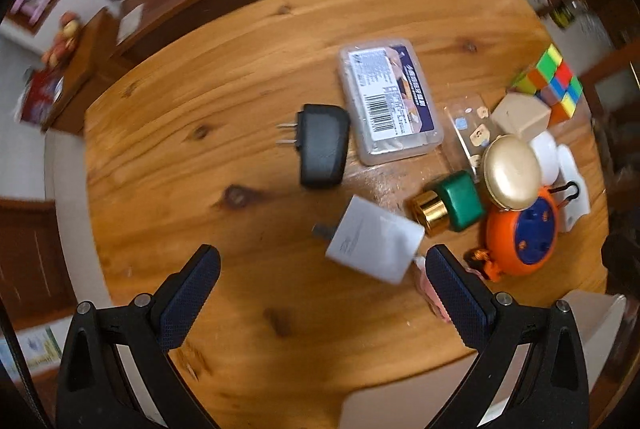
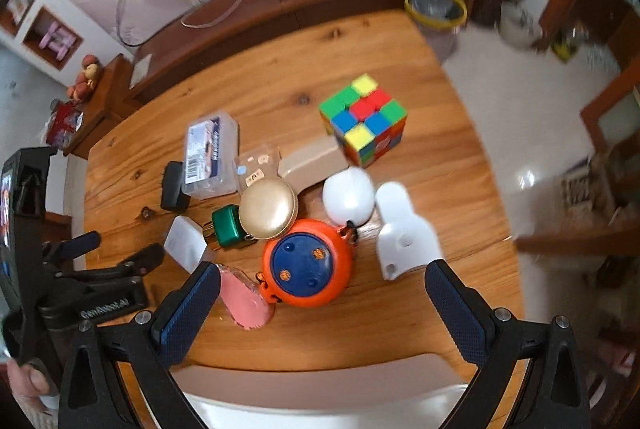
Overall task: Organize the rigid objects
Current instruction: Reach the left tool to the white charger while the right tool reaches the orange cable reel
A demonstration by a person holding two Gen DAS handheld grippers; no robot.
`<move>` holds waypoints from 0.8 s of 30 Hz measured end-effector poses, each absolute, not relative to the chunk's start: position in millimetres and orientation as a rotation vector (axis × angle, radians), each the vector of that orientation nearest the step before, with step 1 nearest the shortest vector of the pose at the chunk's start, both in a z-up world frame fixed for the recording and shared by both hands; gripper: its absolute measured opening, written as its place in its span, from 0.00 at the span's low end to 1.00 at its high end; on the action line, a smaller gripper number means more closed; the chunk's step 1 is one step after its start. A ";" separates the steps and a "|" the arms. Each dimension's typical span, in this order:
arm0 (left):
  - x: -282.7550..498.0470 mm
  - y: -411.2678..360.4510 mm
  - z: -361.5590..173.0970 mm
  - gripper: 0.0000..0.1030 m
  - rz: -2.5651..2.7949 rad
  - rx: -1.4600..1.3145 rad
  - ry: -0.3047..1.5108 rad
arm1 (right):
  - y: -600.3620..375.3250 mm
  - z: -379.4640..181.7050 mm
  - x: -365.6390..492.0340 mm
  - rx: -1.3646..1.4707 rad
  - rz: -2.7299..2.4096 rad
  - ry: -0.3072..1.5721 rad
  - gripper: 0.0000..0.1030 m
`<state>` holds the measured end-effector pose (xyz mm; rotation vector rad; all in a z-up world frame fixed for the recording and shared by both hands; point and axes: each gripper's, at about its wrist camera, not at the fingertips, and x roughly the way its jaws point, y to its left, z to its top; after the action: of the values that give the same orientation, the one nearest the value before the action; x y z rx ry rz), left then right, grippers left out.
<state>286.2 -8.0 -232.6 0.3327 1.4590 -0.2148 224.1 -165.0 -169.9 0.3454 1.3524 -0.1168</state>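
Small rigid items lie scattered on a round wooden table [image 1: 248,69]. In the left wrist view my left gripper [image 1: 320,293] is open above the table's near part, and a white charger [image 1: 372,243] lies just beyond its fingertips. Farther off lie a black plug adapter [image 1: 322,145] and a clear plastic case [image 1: 388,97]. My right gripper [image 2: 322,303] is open, with an orange and blue round toy [image 2: 306,263] just ahead between its fingers. A pink eraser [image 2: 244,299] lies by its left finger, and a white plastic holder [image 2: 404,233] lies toward its right finger.
A gold round compact [image 2: 268,208], a green bottle with a gold cap [image 1: 448,205], a white round case [image 2: 348,200], a tan box [image 2: 312,161] and a colour cube [image 2: 364,117] crowd the table's middle. The left gripper [image 2: 96,269] shows at the right view's left edge. A yellow-rimmed bin [image 2: 436,9] stands beyond the table.
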 end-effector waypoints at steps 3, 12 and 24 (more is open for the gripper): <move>291.5 -13.2 -243.6 0.99 -0.235 0.377 1.477 | -167.5 -183.5 229.7 0.420 -0.128 1.375 0.99; 285.2 -29.0 -257.5 0.94 -0.318 0.418 1.508 | -176.3 -207.9 234.6 0.507 -0.163 1.424 0.99; 269.9 -44.0 -265.1 0.65 -0.354 0.519 1.445 | -171.5 -222.5 238.2 0.525 -0.157 1.457 0.99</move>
<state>269.9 -44.0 -265.1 0.5189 1.4448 -0.3538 238.2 -171.5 -222.5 0.5255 1.4574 -0.1565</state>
